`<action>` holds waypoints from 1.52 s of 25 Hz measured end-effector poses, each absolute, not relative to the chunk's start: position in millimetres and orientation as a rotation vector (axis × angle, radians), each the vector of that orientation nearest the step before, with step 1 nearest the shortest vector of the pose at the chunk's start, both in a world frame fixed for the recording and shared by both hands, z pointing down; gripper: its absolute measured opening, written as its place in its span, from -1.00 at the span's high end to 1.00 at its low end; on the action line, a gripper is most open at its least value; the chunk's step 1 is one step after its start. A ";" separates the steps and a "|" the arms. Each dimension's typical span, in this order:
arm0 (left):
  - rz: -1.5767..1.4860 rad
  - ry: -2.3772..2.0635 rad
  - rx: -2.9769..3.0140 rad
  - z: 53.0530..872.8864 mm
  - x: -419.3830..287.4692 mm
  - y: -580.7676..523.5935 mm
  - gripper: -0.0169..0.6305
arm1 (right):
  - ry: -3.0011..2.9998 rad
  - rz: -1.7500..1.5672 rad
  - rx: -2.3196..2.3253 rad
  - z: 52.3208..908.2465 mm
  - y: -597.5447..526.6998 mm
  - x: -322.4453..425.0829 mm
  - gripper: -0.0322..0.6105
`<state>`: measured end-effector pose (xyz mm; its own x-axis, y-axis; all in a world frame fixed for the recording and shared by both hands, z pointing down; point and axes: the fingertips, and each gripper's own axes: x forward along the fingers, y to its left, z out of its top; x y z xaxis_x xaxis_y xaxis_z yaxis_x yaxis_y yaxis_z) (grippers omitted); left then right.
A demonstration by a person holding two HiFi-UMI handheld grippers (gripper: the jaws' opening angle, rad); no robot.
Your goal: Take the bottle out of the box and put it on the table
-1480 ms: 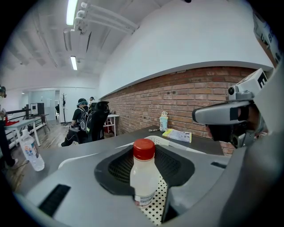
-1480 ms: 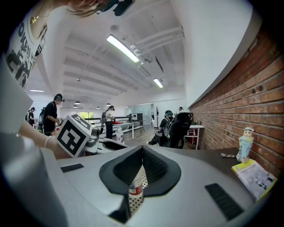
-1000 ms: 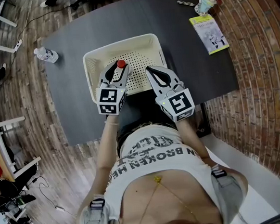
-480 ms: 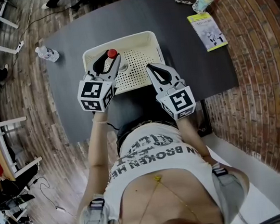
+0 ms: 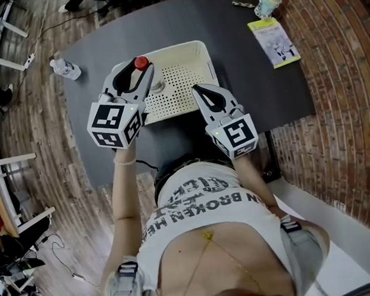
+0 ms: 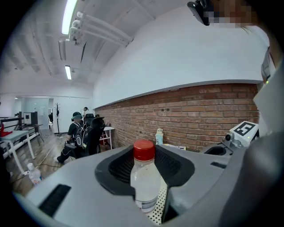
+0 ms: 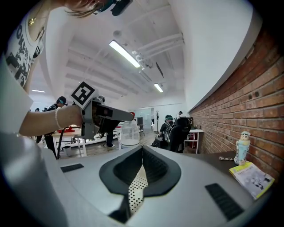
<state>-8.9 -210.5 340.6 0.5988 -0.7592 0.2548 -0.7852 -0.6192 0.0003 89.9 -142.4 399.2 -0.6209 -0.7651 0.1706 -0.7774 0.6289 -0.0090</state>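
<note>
Bottle [image 6: 145, 184]: light, stiff, smooth plastic, likely slippery. Left tool [image 5: 134, 75] clamps its body below the cap [image 6: 143, 150], a sound hold. Right tool [image 7: 142, 148] closed, empty.

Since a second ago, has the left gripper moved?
Yes. The left gripper, shut on the red-capped clear bottle, has risen and shifted left toward the cream perforated box's far-left corner.

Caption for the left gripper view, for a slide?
Left gripper holds a clear plastic bottle with a red cap between its jaws, over the perforated cream box.
</note>
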 end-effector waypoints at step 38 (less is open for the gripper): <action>0.245 -1.576 2.574 319.2 -157.4 -183.1 0.49 | -2.695 0.122 1.196 403.5 -126.8 12.7 0.87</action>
